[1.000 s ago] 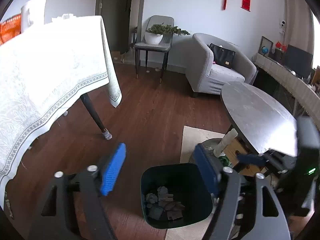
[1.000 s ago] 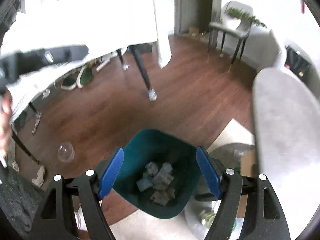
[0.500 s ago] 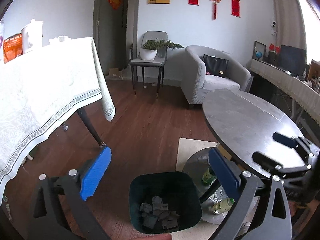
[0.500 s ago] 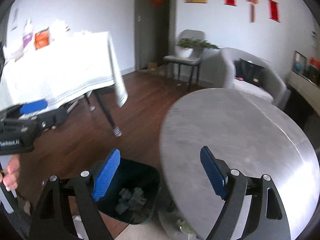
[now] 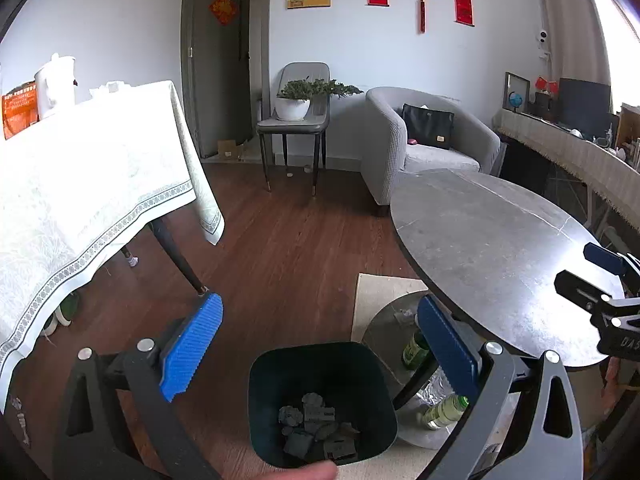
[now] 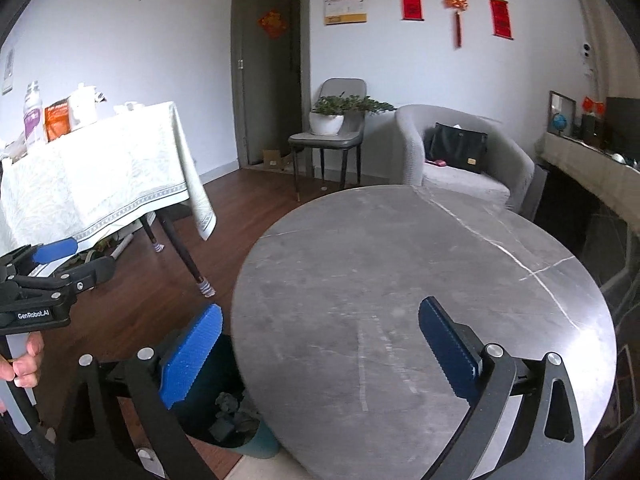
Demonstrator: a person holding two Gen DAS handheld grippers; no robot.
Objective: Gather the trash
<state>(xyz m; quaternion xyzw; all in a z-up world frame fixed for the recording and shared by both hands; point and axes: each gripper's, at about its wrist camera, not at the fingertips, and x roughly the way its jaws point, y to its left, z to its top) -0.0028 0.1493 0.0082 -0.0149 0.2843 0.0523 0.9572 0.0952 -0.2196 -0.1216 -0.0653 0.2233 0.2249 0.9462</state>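
A dark green trash bin [image 5: 320, 396] stands on the floor below my left gripper [image 5: 320, 348], which is open and empty. Several grey crumpled scraps [image 5: 316, 432] lie in the bin. The bin also shows in the right wrist view [image 6: 228, 420], partly under the round grey table [image 6: 420, 280]. My right gripper [image 6: 320, 356] is open and empty above the table's near edge. The right gripper also shows at the right edge of the left wrist view [image 5: 600, 280], and the left gripper at the left edge of the right wrist view [image 6: 56, 264].
Bottles [image 5: 444, 412] lie on the table's round base [image 5: 392, 320] on a beige rug. A dining table with a white cloth [image 5: 80, 184] stands left, a chair with a plant [image 5: 296, 120] and a grey armchair [image 5: 424, 140] behind. The floor is wood.
Both grippers have risen and tilted up from the bin. The right gripper has swung right, from over the bin to over the round table. Both stayed open.
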